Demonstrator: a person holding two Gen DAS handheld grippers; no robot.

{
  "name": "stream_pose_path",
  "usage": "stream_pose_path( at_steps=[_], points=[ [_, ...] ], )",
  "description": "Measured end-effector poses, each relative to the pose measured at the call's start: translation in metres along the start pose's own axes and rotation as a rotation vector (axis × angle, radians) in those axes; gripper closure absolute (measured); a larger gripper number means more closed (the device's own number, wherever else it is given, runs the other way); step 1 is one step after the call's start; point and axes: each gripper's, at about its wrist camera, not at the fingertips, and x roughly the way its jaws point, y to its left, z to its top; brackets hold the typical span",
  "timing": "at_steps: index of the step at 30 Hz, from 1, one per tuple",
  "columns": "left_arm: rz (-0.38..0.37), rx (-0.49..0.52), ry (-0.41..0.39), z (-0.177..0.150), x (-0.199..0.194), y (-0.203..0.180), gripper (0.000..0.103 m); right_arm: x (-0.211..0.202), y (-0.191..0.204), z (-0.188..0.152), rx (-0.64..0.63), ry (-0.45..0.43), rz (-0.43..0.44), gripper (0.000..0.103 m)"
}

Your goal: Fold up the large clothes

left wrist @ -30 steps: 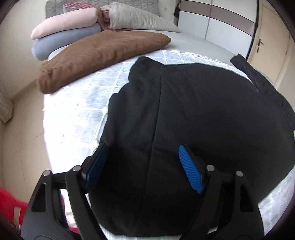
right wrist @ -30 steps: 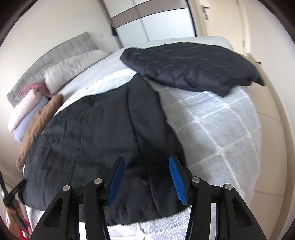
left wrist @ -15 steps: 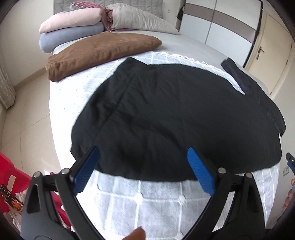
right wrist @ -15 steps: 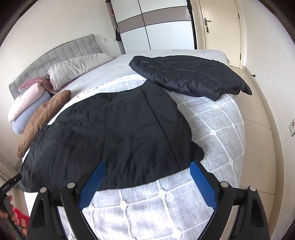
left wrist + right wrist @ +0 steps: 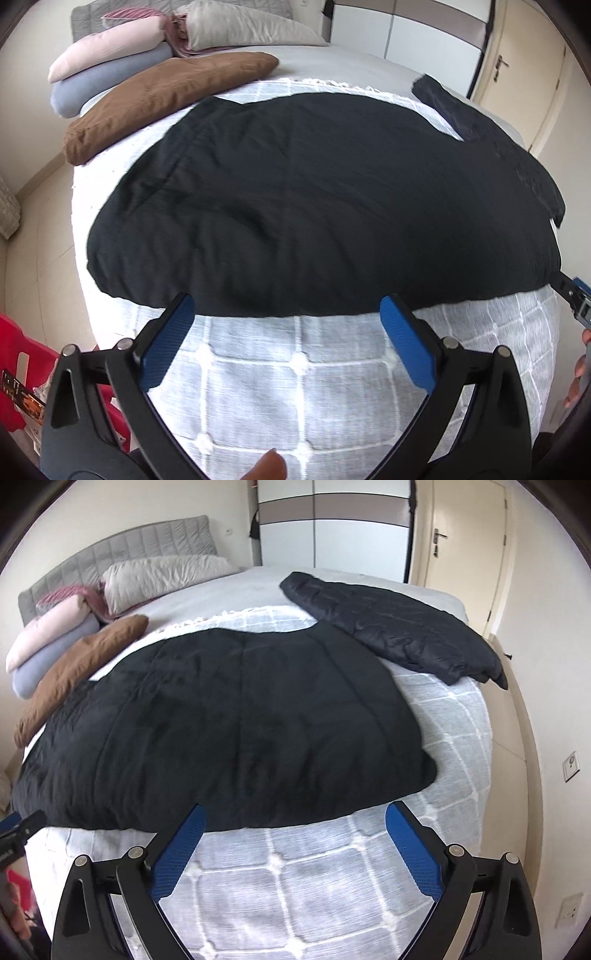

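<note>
A large black garment [image 5: 314, 206] lies spread flat on the white checked bedspread [image 5: 295, 387]; it also shows in the right wrist view [image 5: 240, 738]. My left gripper [image 5: 286, 306] is open and empty, held back just short of the garment's near hem. My right gripper [image 5: 295, 816] is open and empty, also just off the near hem, toward the garment's right side. The tip of the right gripper shows at the far right of the left wrist view [image 5: 576, 299].
A dark quilted jacket [image 5: 399, 627] lies at the bed's far right. A brown cushion [image 5: 159, 99] and stacked pillows [image 5: 110, 70] lie at the head. A red box [image 5: 14, 369] stands on the floor at left. A door [image 5: 465, 542] and wardrobe stand behind.
Both grippers opened wide and pulled back from over the garment to beyond its near hem. The garment now lies flat and released.
</note>
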Motion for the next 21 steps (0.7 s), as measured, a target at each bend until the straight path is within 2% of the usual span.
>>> stream_pose_path(
  at_steps=[8, 13, 21],
  points=[
    [-0.007, 0.001, 0.049, -0.001, 0.006, -0.028, 0.003, 0.002, 0.033, -0.003, -0.032, 0.013, 0.045, 0.004],
    [-0.014, 0.003, 0.041, -0.002, 0.003, -0.039, 0.003, 0.003, 0.048, -0.006, -0.059, 0.014, 0.048, 0.004],
    [0.021, 0.000, 0.026, -0.001, 0.002, -0.046, 0.003, 0.001, 0.058, -0.011, -0.070, 0.001, 0.047, 0.004]
  ],
)
